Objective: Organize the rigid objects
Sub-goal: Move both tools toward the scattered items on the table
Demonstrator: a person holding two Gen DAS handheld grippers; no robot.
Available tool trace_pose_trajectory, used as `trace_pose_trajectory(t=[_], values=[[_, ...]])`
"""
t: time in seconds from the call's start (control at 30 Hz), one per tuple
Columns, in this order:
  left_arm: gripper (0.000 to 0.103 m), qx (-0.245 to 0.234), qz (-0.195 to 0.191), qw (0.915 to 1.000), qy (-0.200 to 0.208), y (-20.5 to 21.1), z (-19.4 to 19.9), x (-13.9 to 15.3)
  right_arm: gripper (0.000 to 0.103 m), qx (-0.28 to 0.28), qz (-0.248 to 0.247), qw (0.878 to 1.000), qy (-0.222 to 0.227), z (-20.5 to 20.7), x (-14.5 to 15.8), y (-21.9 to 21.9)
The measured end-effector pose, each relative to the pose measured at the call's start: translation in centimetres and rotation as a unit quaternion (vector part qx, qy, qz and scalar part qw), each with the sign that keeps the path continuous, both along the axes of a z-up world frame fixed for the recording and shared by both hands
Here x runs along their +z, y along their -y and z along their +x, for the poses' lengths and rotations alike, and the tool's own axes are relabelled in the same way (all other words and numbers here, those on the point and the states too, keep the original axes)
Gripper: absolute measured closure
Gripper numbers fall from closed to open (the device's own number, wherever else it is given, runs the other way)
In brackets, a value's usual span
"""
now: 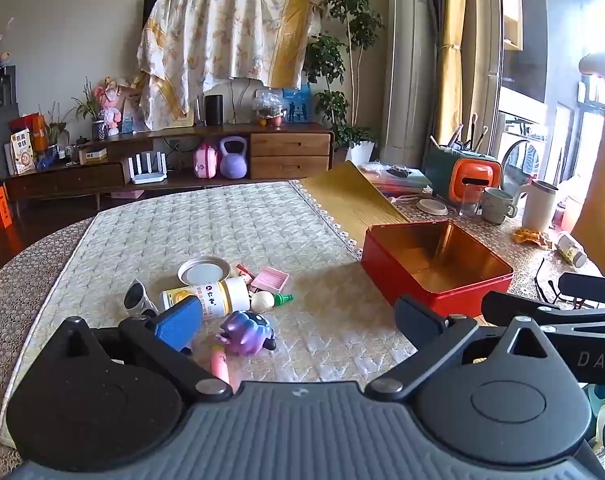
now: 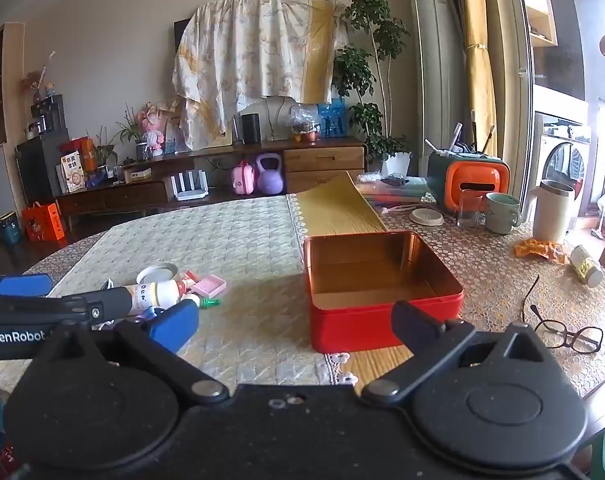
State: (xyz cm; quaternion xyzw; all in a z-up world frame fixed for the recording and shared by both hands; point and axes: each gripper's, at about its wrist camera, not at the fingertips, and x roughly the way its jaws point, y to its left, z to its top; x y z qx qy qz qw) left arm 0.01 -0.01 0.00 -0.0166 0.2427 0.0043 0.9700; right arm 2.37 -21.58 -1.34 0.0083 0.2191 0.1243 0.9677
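Observation:
A pile of small items lies on the quilted mat: a white bottle with a yellow label point(image 1: 206, 298), a round tin lid point(image 1: 203, 271), a pink ridged tray point(image 1: 271, 279), a purple toy figure point(image 1: 247, 332), a pink stick point(image 1: 221, 364) and a small black-and-white piece point(image 1: 136, 298). To the right stands an empty red tin box point(image 1: 436, 266), gold inside. My left gripper point(image 1: 298, 322) hovers open just before the pile, holding nothing. My right gripper point(image 2: 296, 326) is open and empty in front of the red tin box point(image 2: 376, 284); the bottle point(image 2: 158, 294) lies to its left.
Behind the box lies a gold lid point(image 1: 348, 200). At the right are a glass point(image 2: 471, 209), a green mug point(image 2: 502, 213), a white jug point(image 2: 552, 216), an orange holder point(image 2: 476, 182), a fallen jar point(image 2: 586, 266) and spectacles point(image 2: 562, 332). A sideboard point(image 1: 174, 160) stands beyond.

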Motion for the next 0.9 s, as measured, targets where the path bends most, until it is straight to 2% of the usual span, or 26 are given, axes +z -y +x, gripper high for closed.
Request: trace_pose_trajectory(t=[0.5, 0.67, 0.9], values=[[0.0, 0.004, -0.012, 0.9999, -0.008, -0.6, -0.1, -0.3, 0.0, 0.002, -0.004, 1.0, 0.004, -0.4, 0.4, -0.4], [0.0, 0.002, -0.036, 0.9991, -0.022, -1.1, 0.0, -0.6, 0.0, 0.003, -0.005, 1.0, 0.005, -0.4, 0.2, -0.4], [0.0, 0.007, -0.03, 0.9995, -0.009, -1.0, -0.4, -0.2, 0.0, 0.005, -0.004, 1.0, 0.007, -0.5, 0.6, -0.3]])
